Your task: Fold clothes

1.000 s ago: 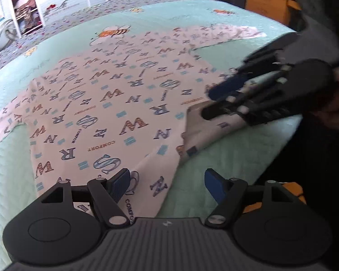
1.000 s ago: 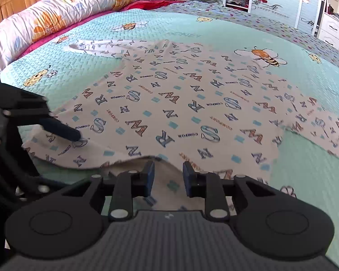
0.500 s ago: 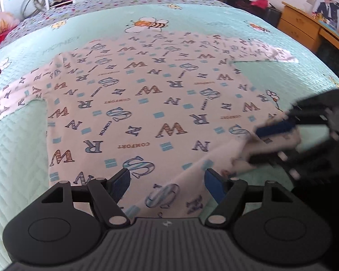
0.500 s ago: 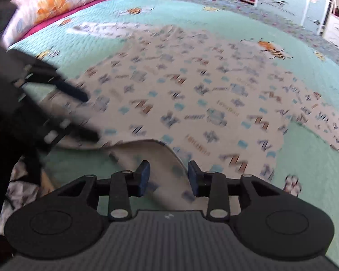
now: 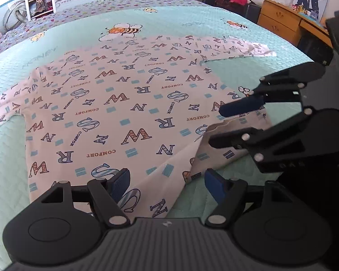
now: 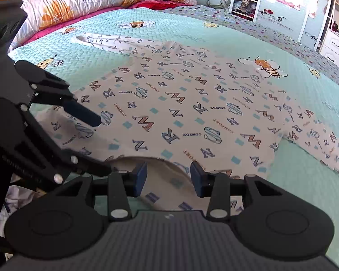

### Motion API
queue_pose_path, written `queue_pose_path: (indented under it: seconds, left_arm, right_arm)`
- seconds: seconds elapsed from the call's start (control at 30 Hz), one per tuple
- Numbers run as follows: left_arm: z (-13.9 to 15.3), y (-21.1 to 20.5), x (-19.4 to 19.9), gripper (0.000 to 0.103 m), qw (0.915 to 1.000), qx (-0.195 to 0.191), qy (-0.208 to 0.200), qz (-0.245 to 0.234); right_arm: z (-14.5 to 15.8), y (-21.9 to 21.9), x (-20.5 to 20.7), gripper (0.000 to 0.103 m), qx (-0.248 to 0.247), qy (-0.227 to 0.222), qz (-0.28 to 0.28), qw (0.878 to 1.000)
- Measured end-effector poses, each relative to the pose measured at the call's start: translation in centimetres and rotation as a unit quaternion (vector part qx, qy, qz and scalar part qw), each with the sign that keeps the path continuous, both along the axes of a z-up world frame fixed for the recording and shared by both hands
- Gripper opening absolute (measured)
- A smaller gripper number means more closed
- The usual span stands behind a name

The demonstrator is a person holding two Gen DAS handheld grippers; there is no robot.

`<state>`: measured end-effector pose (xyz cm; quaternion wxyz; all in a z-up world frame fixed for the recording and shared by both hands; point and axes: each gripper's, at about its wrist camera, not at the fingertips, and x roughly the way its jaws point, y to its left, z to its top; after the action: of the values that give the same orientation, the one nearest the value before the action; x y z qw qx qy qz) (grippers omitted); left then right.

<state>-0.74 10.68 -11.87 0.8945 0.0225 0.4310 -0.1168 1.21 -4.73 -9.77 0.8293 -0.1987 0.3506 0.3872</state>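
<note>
Shirt (image 5: 133, 103) spread flat, print up, sleeves out, across the quilted bedspread (image 5: 56, 36). Near hem corner lifted a second ago, now sagging back with pale underside showing: hem fold not yet made. Right gripper (image 6: 168, 176) pitched down at that corner, jaws opening, cloth slack between the pads, unpressed. Left gripper (image 5: 167, 184) likewise pitched down over the hem, jaws wide apart, unchanged, gripping nothing.

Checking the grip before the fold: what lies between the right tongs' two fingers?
The shirt's turned-up hem lies between the opening right tongs, pads clear of it, in the right wrist view.
</note>
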Motion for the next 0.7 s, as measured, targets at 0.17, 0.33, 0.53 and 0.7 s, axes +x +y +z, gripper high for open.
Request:
queue_pose_path:
  seconds: [0.17, 0.33, 0.53, 0.7]
  left_arm:
    - [-0.3, 0.1, 0.6, 0.073, 1.0, -0.001, 0.002, 0.003]
    - [-1.0, 0.7, 1.8, 0.022, 0.9989, -0.028, 0.037, -0.005]
    - [-0.4, 1.0, 1.9, 0.01, 0.9986, -0.039, 0.035, -0.008]
    - [0.1, 1.9, 2.6, 0.004, 0.9977, -0.054, 0.041, -0.005]
  right_arm:
    - [-0.2, -0.2, 0.9, 0.044, 0.0, -0.005, -0.014, 1.0]
    - [-0.2, -0.9, 0.5, 0.042, -0.006, -0.002, -0.002, 1.0]
    - [-0.6, -0.6, -0.2, 0.04, -0.02, -0.003, 0.02, 1.0]
    - [-0.2, 0.2, -1.2, 0.04, -0.013, -0.005, 0.051, 0.999]
